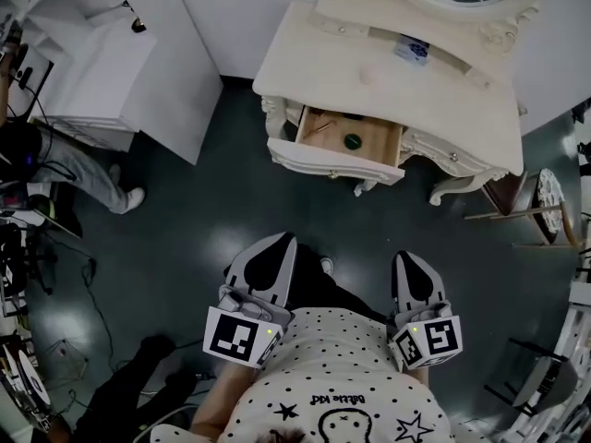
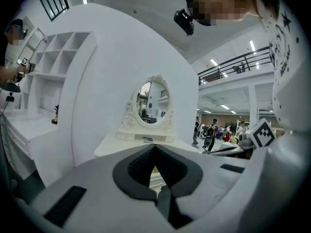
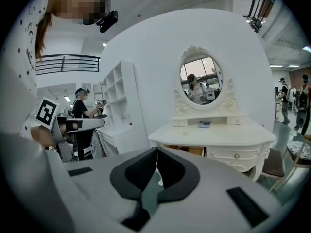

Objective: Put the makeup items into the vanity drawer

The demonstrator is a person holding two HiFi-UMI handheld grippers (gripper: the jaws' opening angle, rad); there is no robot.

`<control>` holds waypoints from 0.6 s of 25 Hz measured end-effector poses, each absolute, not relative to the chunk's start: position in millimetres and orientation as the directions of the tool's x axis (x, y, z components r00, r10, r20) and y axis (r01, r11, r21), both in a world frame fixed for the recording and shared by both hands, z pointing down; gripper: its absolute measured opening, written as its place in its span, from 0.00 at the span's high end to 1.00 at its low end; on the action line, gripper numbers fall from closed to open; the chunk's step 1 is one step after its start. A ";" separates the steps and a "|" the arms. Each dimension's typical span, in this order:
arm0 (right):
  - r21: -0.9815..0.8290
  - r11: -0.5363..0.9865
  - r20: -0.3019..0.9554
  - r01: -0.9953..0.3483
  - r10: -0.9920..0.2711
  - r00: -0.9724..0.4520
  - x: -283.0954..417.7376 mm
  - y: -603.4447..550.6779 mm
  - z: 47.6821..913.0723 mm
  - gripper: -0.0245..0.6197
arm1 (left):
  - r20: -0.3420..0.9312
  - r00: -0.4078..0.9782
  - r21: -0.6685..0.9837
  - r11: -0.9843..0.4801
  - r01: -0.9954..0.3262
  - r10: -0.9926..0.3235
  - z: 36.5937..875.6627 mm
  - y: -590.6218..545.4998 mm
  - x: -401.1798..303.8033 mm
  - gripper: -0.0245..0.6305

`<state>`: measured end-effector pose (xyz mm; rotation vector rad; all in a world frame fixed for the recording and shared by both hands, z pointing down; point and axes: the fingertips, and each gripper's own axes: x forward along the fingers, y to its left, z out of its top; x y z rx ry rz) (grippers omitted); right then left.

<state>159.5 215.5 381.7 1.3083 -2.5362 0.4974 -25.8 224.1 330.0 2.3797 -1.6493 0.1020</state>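
The cream vanity [image 1: 388, 81] stands ahead with its wooden drawer [image 1: 346, 141] pulled open. A small dark round item [image 1: 352, 140] lies inside the drawer. A small blue-and-white item [image 1: 412, 51] rests on the shelf under the oval mirror [image 3: 200, 80]. My left gripper [image 1: 275, 243] and right gripper [image 1: 410, 260] are held close to my body, well short of the vanity, pointing toward it. Both are shut with nothing between their pads. The vanity shows beyond the left gripper [image 2: 154, 147] and beyond the right gripper [image 3: 156, 150].
A white shelf unit [image 1: 102, 72] stands at the left, with a person [image 1: 83, 169] next to it. A stool [image 1: 517, 201] sits right of the vanity. Cables [image 1: 88, 275] trail over the dark floor [image 1: 185, 238] at the left.
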 end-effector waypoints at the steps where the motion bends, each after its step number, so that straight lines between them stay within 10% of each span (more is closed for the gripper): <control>1: -0.188 0.533 0.366 -0.825 -0.741 -0.562 160.7 211.4 382.1 0.95 | 0.195 0.364 0.157 -0.338 -0.928 -0.911 329.7 218.6 -25.3 0.96; 15: -0.197 0.421 0.347 -0.886 -0.815 -0.464 120.3 101.4 363.5 0.95 | 0.166 0.458 0.142 -0.438 -0.888 -0.874 311.7 85.1 -72.6 0.96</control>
